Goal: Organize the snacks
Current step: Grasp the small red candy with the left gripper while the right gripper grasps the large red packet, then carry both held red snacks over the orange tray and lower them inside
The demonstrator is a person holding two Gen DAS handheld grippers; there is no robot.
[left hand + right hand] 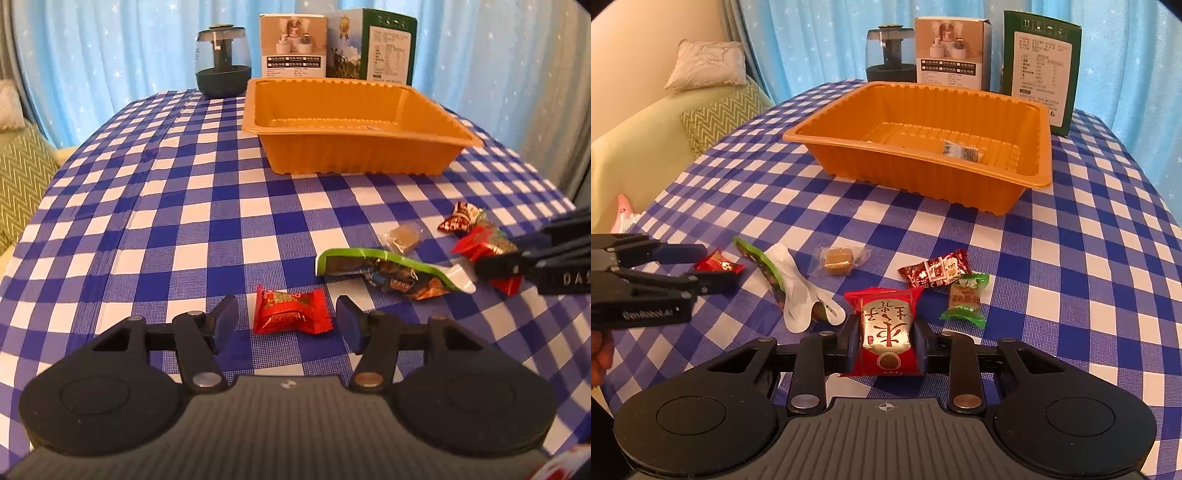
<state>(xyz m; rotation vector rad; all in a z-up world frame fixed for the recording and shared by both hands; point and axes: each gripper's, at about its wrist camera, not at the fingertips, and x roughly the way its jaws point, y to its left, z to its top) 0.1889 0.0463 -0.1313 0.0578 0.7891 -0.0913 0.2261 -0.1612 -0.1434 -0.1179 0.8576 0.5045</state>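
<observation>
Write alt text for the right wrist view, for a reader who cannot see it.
The right claw grips a red and gold snack packet on a blue checked tablecloth. Beyond it lie more wrapped snacks and an orange tray holding one small packet. The left claw reaches in from the left around a red candy.

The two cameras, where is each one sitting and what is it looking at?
Left wrist view: sits on the left gripper, looking down its fingers at a small red candy; the other gripper pokes in at right.
Right wrist view: sits on the right gripper, shut on a red and gold snack; a hand shows at left.
Both show the orange tray ahead.
</observation>
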